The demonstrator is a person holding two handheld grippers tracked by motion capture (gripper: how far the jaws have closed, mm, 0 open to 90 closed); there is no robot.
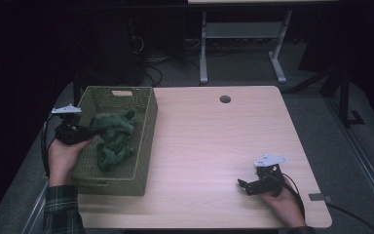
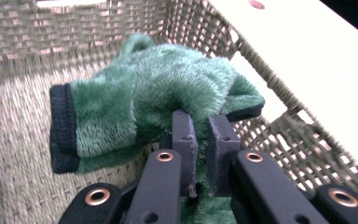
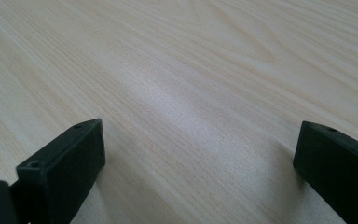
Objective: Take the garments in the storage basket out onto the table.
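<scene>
Well, the pale wooden table (image 1: 214, 146) carries a woven basket (image 1: 146, 146) at its left, and the fuzzy green garment (image 1: 114, 136) lies inside, running lengthwise. The left gripper (image 2: 200, 140) is clamped on its plush; the right gripper (image 1: 246, 186) rests wide apart, far off.

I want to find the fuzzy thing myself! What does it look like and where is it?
Look at the woven basket on the table's left side. Inside lies the fluffy green fabric, pinched by the left hand-held gripper. It alone is furry, deep green, with dark cuffs.
</scene>
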